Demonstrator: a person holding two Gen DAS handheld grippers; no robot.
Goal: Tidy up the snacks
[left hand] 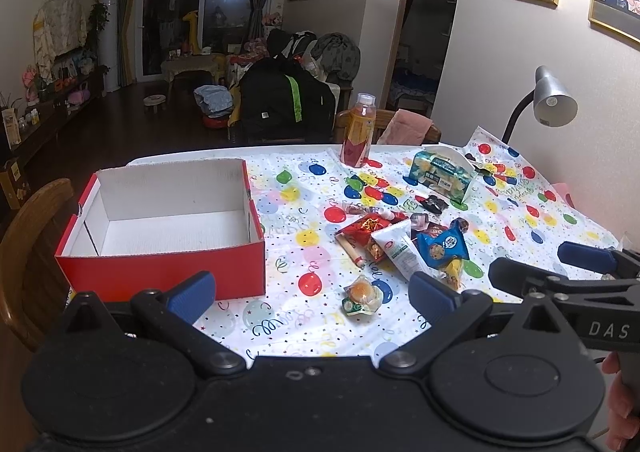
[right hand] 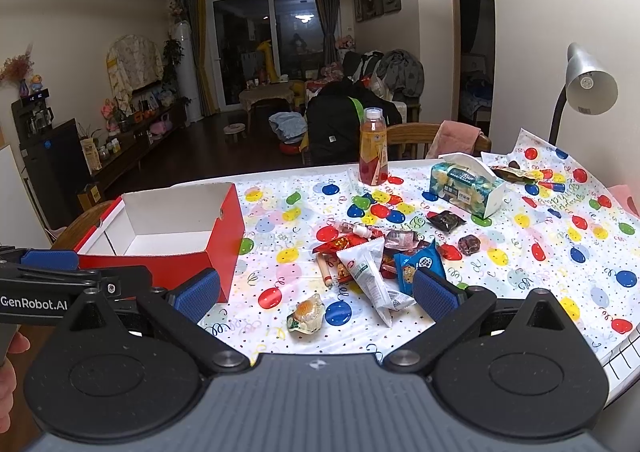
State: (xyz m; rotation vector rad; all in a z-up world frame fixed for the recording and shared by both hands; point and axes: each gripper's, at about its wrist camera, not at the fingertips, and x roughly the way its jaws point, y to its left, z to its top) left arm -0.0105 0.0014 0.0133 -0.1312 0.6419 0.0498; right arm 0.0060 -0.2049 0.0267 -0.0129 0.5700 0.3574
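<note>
Both grippers hang over the near edge of the table, nothing in either. Left gripper point(left hand: 312, 292): blue pads wide apart, empty. Right gripper point(right hand: 316, 292): same, blue pads spread, empty. The two sit side by side, left one nearer the box.

Red cardboard box with white inside point(left hand: 168, 220), open top, nothing in it, stands on the left part of the balloon-print tablecloth point(left hand: 288, 316).

Snack pile is mid-table, right of the box and apart from it: white tube-shaped pouch with green print point(right hand: 370, 276), blue cookie packet point(right hand: 416, 264) touching it on the right, red foil packet point(right hand: 344, 244) partly under the pouch, tan stick-shaped snack point(right hand: 325, 270) beside it. Clear-wrapped orange sweet point(right hand: 306, 318) lies alone, nearest the grippers. Dark wrapped pieces point(right hand: 446, 220) sit further back.

Behind the pile: orange drink bottle with white cap point(right hand: 373, 148), upright. Blue-green tissue box point(right hand: 464, 188) to its right. Grey desk lamp point(right hand: 588, 84) at the far right, by the wall.
</note>
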